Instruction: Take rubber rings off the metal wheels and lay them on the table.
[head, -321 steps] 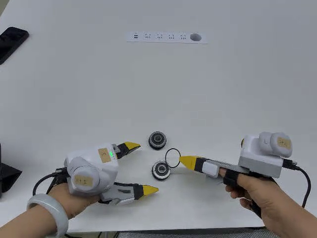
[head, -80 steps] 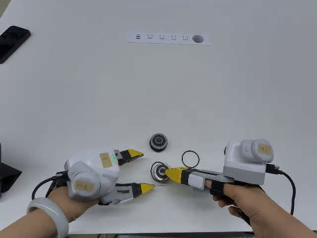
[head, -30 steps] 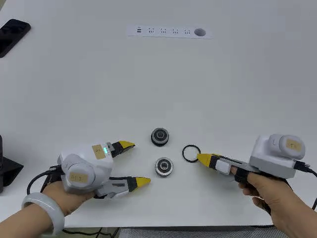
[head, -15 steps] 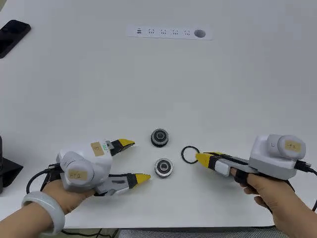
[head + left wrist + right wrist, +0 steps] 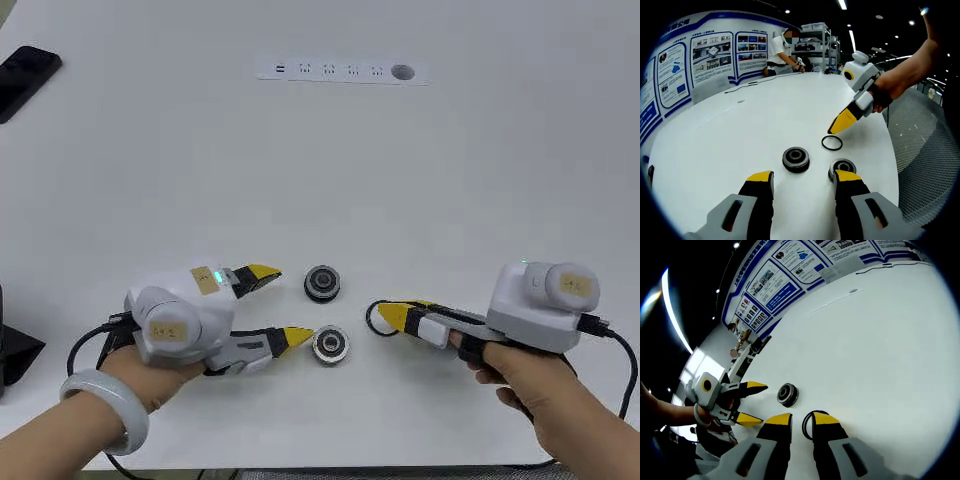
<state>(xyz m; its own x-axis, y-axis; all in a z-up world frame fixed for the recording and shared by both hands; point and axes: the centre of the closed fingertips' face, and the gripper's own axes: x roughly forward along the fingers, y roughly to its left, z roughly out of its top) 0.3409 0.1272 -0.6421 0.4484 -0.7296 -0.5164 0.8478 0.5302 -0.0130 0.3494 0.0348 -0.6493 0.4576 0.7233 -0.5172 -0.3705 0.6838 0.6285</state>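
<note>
In the head view, the left gripper [image 5: 280,305] was held at the lower left of the frame with its jaws spread wide and nothing between them. Its lower jaw tip was positioned just beside the nearer metal wheel [image 5: 330,345]. This wheel lay flat on the white table [image 5: 450,180] at lower centre and showed a bright metallic rim. The farther metal wheel [image 5: 322,283] lay just above it in the frame, apart from it, and showed a dark outer band.

The right gripper [image 5: 398,312] was held at the lower right, pointing toward frame left, with its jaws parted by a narrow gap only. The loose rubber ring [image 5: 370,313] lay flat on the table at those jaw tips, right of both wheels. In the right gripper view, one arc of it was seen within the gap and the rest was hidden behind a jaw. Whether the ring was touched by the jaws could not be determined.

A power strip [image 5: 340,72] was located at upper centre and a black phone [image 5: 25,78] at the upper left edge.
</note>
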